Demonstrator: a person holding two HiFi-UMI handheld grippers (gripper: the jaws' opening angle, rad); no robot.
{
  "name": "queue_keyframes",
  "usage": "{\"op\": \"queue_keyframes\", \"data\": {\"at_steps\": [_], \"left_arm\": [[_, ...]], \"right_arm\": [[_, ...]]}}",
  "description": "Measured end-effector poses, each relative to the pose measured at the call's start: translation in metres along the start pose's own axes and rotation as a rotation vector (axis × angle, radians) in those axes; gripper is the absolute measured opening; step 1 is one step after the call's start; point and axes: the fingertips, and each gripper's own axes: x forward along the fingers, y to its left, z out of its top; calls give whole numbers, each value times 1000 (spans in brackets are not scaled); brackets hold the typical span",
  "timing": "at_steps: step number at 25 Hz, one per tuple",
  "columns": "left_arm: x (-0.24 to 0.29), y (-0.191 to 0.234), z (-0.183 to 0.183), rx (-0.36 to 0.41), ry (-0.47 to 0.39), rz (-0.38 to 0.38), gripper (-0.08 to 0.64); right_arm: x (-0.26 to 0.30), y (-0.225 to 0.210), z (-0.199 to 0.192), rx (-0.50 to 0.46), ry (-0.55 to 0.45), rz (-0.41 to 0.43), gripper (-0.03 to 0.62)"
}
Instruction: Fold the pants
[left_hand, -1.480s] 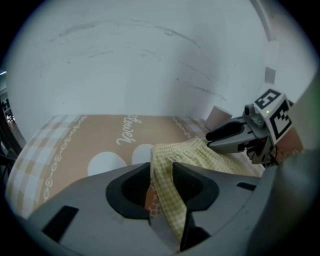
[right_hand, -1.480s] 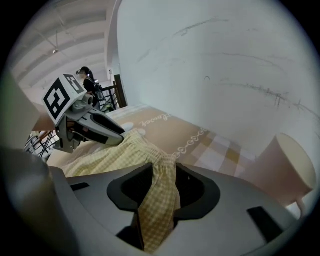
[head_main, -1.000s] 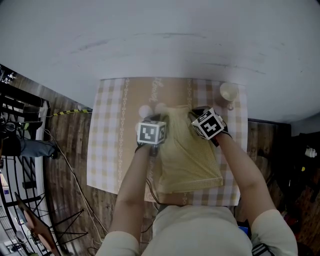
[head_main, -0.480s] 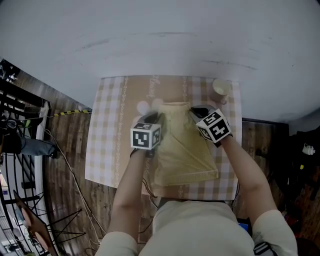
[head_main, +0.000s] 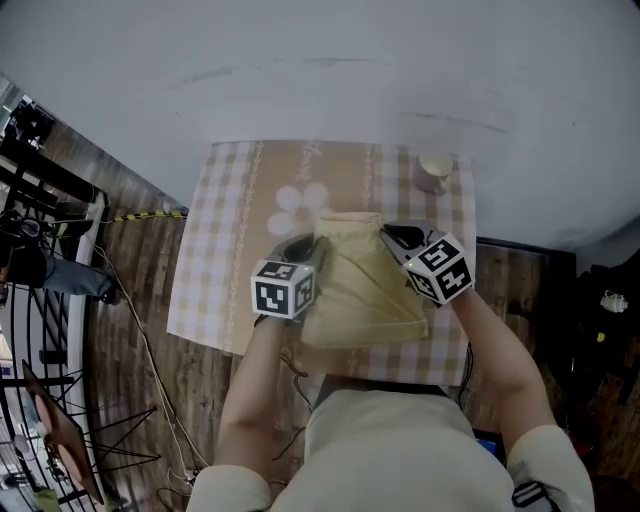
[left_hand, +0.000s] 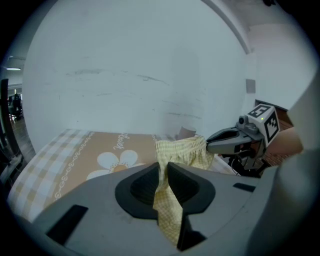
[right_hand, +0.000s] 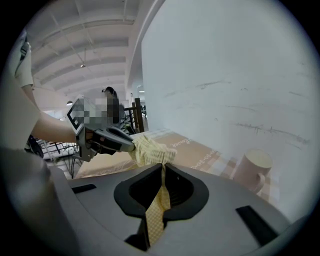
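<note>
Just changed: both sets of jaws have just been closing, and there's cloth in each. The left gripper (left_hand: 164, 172) nips one corner of the pants (head_main: 362, 295) and the right gripper (right_hand: 162, 176) has the other corner.
Left fingers: pressed onto a fold of yellow checked cloth, with its thickness keeping them slightly apart.
Right fingers: almost together, pinching a thinner strip that hangs down between them.
Pants: the gathered edge is stretched between the two sets of fingers. The rest slopes away behind them, down to the tablecloth (head_main: 215, 270) on the person's side.
Nearby: the mug (head_main: 433, 170) is beyond the right fingers and well apart from them. The flower print (head_main: 300, 197) is just ahead of the left fingers.
What it means: the grab looks done and the fold is starting. With the far edge up, it can be carried over the near half.
Against a second ago: both grippers were low at the far edge with the cloth lying flat. Now the fingertips are higher and drawn back toward the person, the edge is off the table, and the cloth tents beneath them.
Watch for: the thin right-hand pinch, which looks likelier to slip.
</note>
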Motion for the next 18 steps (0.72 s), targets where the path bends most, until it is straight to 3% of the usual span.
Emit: {"op": "queue_keyframes", "data": {"at_steps": [6, 13, 18], "left_arm": [[-31, -23, -21, 0, -27, 12, 57], [-56, -53, -60, 67, -17, 12, 57], [-68, -67, -91, 37, -3, 16, 57]], "right_arm": [[-24, 31, -11, -32, -23, 28, 17], [-47, 60, -42, -51, -21, 58, 18], [-56, 79, -65, -38, -14, 84, 18]]}}
